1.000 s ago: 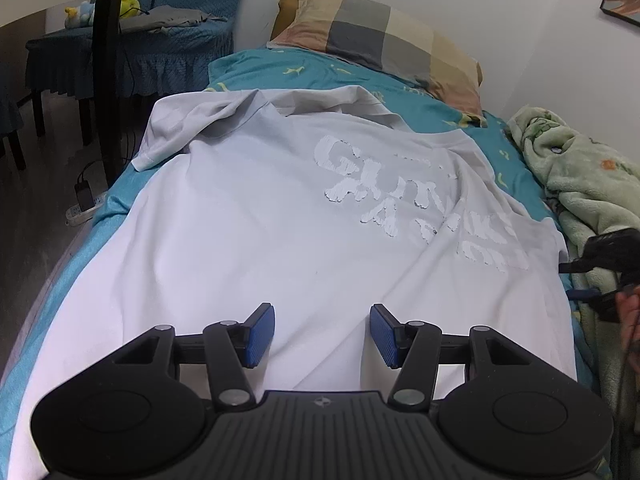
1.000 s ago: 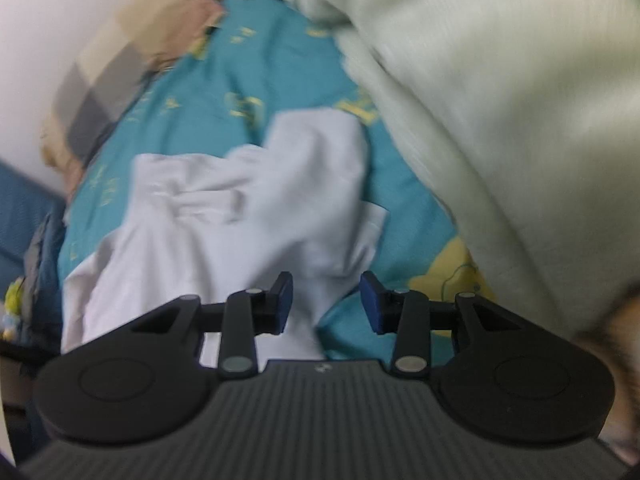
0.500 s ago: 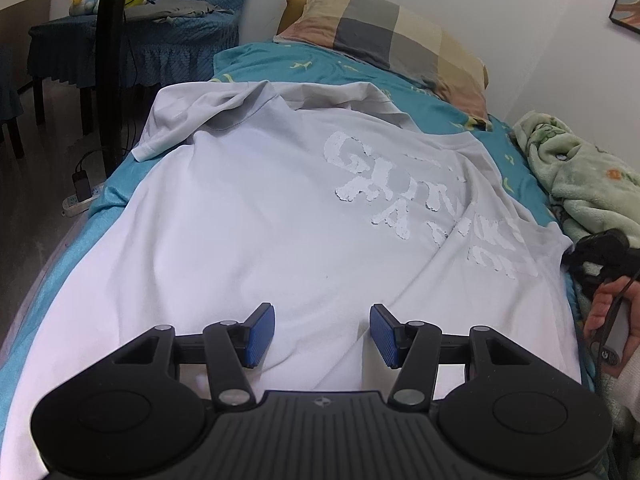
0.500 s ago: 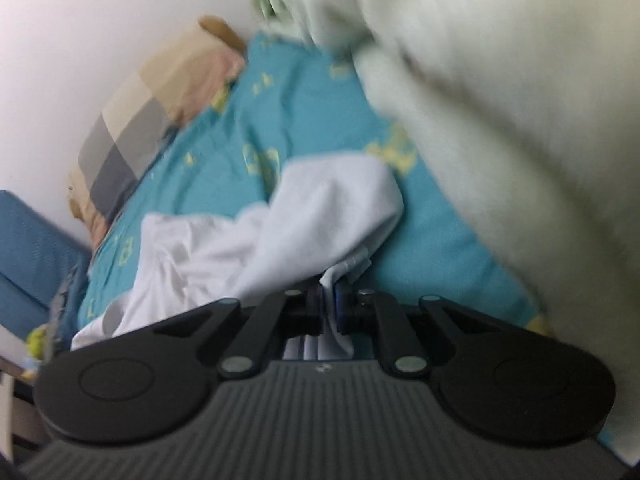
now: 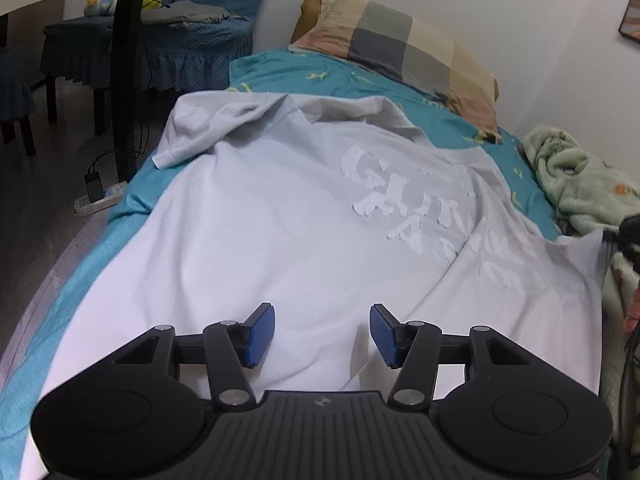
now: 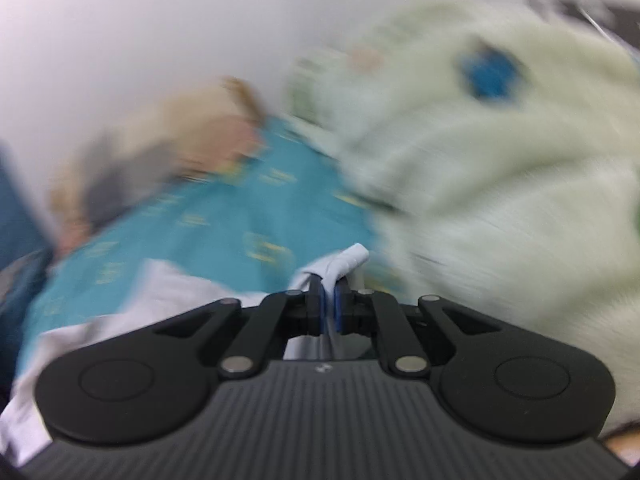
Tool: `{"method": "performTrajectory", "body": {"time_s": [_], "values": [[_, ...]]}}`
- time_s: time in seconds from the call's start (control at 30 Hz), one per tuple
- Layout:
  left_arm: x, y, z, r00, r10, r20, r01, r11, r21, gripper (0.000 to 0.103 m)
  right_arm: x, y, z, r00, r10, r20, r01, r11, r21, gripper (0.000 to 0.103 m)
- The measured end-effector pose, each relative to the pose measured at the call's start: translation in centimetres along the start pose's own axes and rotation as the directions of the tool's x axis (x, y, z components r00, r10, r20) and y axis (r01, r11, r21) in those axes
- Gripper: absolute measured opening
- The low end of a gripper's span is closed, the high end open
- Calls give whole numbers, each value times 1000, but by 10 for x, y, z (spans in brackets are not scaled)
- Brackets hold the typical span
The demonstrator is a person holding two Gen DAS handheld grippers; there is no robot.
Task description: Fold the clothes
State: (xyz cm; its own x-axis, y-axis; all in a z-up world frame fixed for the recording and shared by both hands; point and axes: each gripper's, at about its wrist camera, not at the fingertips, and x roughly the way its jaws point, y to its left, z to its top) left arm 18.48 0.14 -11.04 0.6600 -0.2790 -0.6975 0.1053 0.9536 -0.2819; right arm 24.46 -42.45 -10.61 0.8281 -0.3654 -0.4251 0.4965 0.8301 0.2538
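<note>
A pale grey T-shirt (image 5: 300,240) with white lettering lies spread over the teal bed sheet (image 5: 272,64). My left gripper (image 5: 322,334) hovers over the shirt's near hem, jaws open, nothing between the blue pads. In the blurred right wrist view my right gripper (image 6: 330,304) is shut on a pinched bit of the shirt's sleeve (image 6: 344,264), lifted off the bed. From the left wrist view that gripper shows as a dark shape (image 5: 628,232) at the right edge, with the sleeve corner (image 5: 592,240) pulled up towards it.
A checked pillow (image 5: 400,52) lies at the head of the bed against the white wall. A pale green fleece blanket (image 5: 580,184) is heaped along the bed's right side. Left of the bed are a dark post (image 5: 124,80), a power strip (image 5: 100,200) and covered chairs (image 5: 160,40).
My right gripper closed on the shirt's sleeve and lifted it, tilting upward; the shirt's right corner now rises off the bed. The left gripper stayed put.
</note>
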Motion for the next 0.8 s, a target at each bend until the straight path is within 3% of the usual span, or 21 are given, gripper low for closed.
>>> {"method": "performTrajectory", "body": {"time_s": [0.07, 0.17, 0.27, 0.37, 0.47, 0.57, 0.67, 0.7, 0.8], "values": [[-5, 2, 3, 1000, 6, 27, -6, 1000, -7, 56, -20, 44, -7, 986, 163, 26, -157, 976, -152, 8], [-11, 9, 8, 998, 21, 53, -19, 999, -38, 56, -37, 98, -43, 935, 347, -77, -352, 875, -333, 8], [-15, 18, 11, 998, 25, 59, -20, 997, -77, 56, -39, 133, -91, 880, 394, -264, -473, 771, -427, 8], [-16, 21, 12, 998, 16, 66, -11, 997, -80, 56, -31, 139, -131, 847, 339, -409, -510, 733, -450, 9], [-13, 17, 12, 997, 5, 72, -1, 999, -50, 56, -31, 135, -140, 836, 336, -435, -521, 736, -433, 10], [-7, 14, 11, 998, -19, 66, 21, 999, -30, 56, -32, 128, -125, 811, 335, -479, -523, 782, -339, 15], [-5, 8, 9, 997, -46, 59, 46, 999, 5, 56, -49, 118, -103, 797, 350, -492, -516, 818, -253, 37], [-6, 6, 8, 997, -57, 56, 56, 998, 17, 56, -56, 120, -97, 799, 343, -493, -506, 827, -244, 45], [-6, 0, 4, 996, -82, 46, 79, 996, 51, 56, -84, 120, -77, 812, 325, -486, -478, 847, -233, 48]]}}
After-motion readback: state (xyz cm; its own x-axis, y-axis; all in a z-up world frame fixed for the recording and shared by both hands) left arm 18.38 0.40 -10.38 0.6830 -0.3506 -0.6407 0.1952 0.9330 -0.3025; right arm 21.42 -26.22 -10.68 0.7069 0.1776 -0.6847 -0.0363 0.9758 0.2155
